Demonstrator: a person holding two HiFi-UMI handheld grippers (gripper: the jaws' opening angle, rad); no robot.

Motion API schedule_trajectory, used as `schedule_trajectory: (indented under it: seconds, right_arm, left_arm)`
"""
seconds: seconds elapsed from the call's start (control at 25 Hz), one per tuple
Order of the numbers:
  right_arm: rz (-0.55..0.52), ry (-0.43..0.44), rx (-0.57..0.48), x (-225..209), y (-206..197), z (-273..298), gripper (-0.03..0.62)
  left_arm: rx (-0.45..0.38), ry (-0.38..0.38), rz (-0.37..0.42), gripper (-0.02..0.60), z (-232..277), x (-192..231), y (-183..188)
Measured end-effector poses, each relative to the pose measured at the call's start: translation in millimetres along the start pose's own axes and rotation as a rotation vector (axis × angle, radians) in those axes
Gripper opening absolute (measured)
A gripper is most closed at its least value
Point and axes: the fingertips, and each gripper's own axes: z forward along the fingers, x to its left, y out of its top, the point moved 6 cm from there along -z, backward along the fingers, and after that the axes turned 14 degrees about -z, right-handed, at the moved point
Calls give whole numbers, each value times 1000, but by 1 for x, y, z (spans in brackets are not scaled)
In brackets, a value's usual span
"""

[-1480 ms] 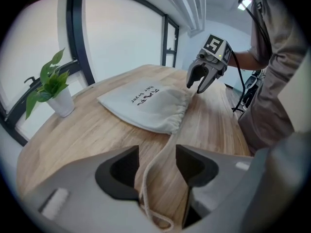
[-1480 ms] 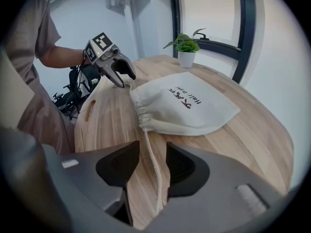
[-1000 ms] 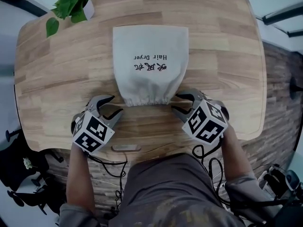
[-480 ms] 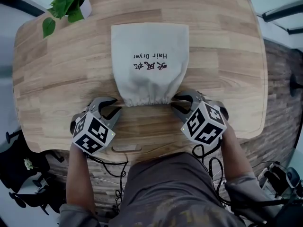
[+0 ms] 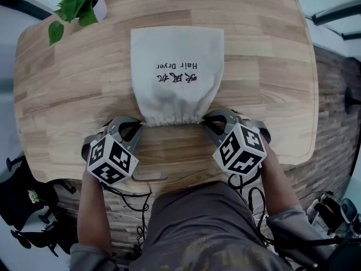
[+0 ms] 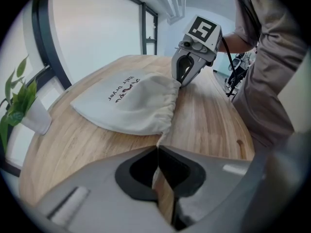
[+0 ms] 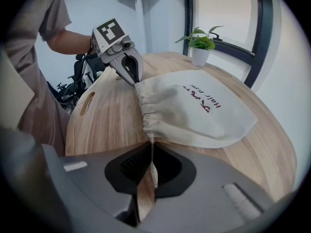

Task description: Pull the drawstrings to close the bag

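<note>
Grip complete: right gripper [image 7: 148, 147] jaws have just been closing onto their drawstring [image 7: 152, 171], left gripper [image 6: 158, 149] clamps the other; bag [image 5: 176, 72] can cinch.

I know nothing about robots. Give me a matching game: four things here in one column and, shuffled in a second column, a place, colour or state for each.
1. cloth bag
2. potted plant
3. left gripper
4. table

a. at the far left corner of the tabletop
b. shut on a drawstring
c. light wood
d. lying flat in the middle, gathered mouth toward the person

Pairs: 1-d, 2-a, 3-b, 4-c
</note>
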Motion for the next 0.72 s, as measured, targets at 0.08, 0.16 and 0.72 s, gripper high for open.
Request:
schedule_trajectory:
  seconds: [0.08,0.16,0.72]
  right_arm:
    - [6,-6,11,1,0,-1,38]
    - [43,-9,12,2,0,-2,35]
    - [112,-12,-5,0,-9,-2,32]
  left_arm:
    - [8,5,-6,6,-1,0,1]
    - [11,13,-57,5,-3,2,-2]
    - [-31,12,-197,3,-4,11,-13]
